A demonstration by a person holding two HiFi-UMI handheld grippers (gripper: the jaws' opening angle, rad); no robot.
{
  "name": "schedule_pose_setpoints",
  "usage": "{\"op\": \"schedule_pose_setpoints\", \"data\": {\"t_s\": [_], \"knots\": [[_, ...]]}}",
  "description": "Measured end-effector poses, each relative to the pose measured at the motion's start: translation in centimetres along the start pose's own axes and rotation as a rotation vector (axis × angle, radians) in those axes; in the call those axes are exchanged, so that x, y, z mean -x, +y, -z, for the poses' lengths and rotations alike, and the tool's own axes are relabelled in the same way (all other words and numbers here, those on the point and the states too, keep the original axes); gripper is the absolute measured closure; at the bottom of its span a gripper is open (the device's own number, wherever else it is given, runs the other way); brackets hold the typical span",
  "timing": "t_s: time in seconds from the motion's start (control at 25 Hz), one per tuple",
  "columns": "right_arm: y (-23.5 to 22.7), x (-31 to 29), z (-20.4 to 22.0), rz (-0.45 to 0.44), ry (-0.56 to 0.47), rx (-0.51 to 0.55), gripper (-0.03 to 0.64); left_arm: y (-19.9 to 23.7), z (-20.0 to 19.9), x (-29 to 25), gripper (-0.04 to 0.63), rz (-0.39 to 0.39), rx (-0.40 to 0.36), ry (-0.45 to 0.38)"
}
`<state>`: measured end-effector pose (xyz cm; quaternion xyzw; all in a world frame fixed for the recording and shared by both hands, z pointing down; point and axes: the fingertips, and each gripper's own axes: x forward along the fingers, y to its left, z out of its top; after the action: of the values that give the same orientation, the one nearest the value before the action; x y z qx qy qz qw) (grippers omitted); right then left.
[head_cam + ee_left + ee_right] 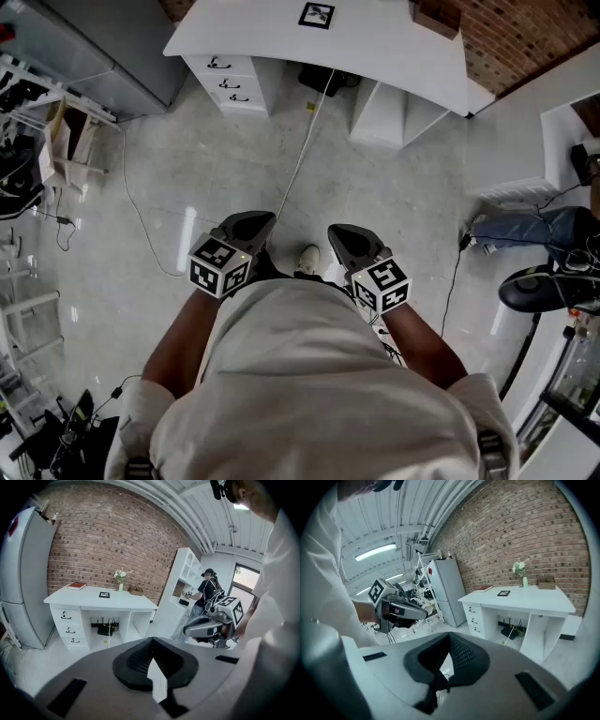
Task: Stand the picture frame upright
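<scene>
The picture frame (317, 15) is small and dark and lies flat on the white desk (394, 47), far ahead of me. It also shows lying flat in the left gripper view (104, 595) and the right gripper view (504, 593). My left gripper (255, 225) and right gripper (339, 232) hang side by side close to my body, above the floor and well short of the desk. The left gripper (151, 639) has its jaws shut with nothing between them. The right gripper (449, 634) is shut too, and empty.
On the desk are a red book (76, 586), a vase of flowers (120, 578) and a small box (136, 591). A grey fridge (23, 578) stands left of the desk and white shelves (187, 583) to its right. A cable (300, 159) crosses the floor. A person (206, 590) stands by the shelves.
</scene>
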<state>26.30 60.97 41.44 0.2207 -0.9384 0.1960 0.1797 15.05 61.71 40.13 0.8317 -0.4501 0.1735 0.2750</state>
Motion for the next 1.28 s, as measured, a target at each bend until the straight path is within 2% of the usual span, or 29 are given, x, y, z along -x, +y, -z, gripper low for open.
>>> {"op": "schedule_pose_setpoints", "data": {"t_s": [0.4,0.6,0.84,0.96,1.08,1.28], "knots": [[-2.5,-1.4,-1.5,0.052,-0.011,-0.016,0.614,1.4,-2.4,-2.4,0.600,0.068,-0.018,-0.002],[-2.5,-3.8,-2.3,0.082,-0.004,-0.047,0.614,3.6,-3.2,-2.7,0.598,0.116,-0.034,0.002],[-2.8,-8.3,-5.0,0.120,-0.029,-0.068,0.612,8.9,-4.6,-2.1,0.595,0.146,-0.042,-0.007],[-3.1,-10.6,-6.2,0.167,-0.035,-0.080,0.594,11.9,-5.3,-1.8,0.562,0.165,-0.048,-0.019],[-3.2,-13.4,-7.7,0.214,-0.038,-0.085,0.534,15.4,-6.3,-0.9,0.528,0.177,-0.052,-0.029],[-3.1,-17.5,-10.2,0.282,-0.040,-0.093,0.520,20.6,-7.7,0.7,0.488,0.205,-0.069,-0.024]]}}
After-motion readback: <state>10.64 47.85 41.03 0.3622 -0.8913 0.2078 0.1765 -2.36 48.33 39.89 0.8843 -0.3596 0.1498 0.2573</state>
